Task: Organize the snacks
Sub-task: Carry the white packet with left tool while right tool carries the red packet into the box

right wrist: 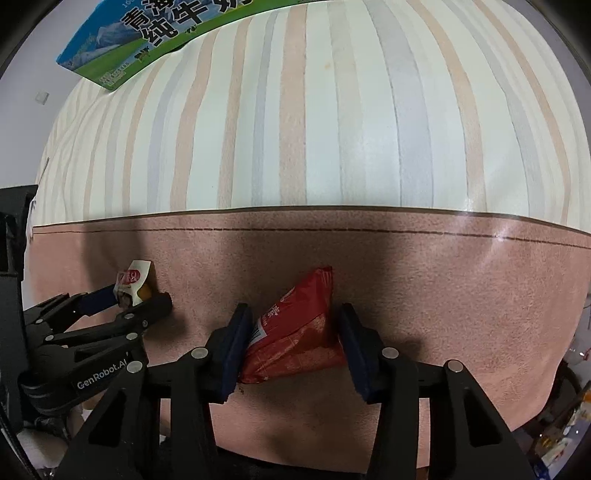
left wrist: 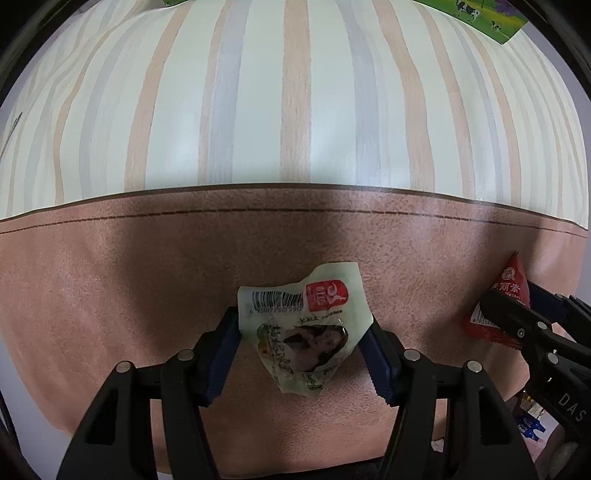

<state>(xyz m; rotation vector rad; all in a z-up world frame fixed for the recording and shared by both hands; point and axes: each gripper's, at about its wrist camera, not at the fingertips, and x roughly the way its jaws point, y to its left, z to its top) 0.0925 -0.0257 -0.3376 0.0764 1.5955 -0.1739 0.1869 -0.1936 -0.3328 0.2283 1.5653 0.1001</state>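
My left gripper [left wrist: 301, 332] is shut on a pale green snack packet [left wrist: 306, 325] with a barcode and a red logo, held over the pink mat [left wrist: 147, 295]. My right gripper [right wrist: 293, 339] is shut on a red triangular snack packet [right wrist: 299, 332] over the same mat. In the left wrist view the right gripper [left wrist: 517, 317] with the red packet [left wrist: 511, 284] shows at the right edge. In the right wrist view the left gripper [right wrist: 140, 301] with the pale packet [right wrist: 133, 282] shows at the left.
The pink mat lies on a striped tablecloth [left wrist: 295, 110]. A green and blue milk carton [right wrist: 155, 37] lies at the far left of the table; its corner also shows in the left wrist view [left wrist: 480, 14]. Small clutter sits off the mat's right edge [right wrist: 569, 406].
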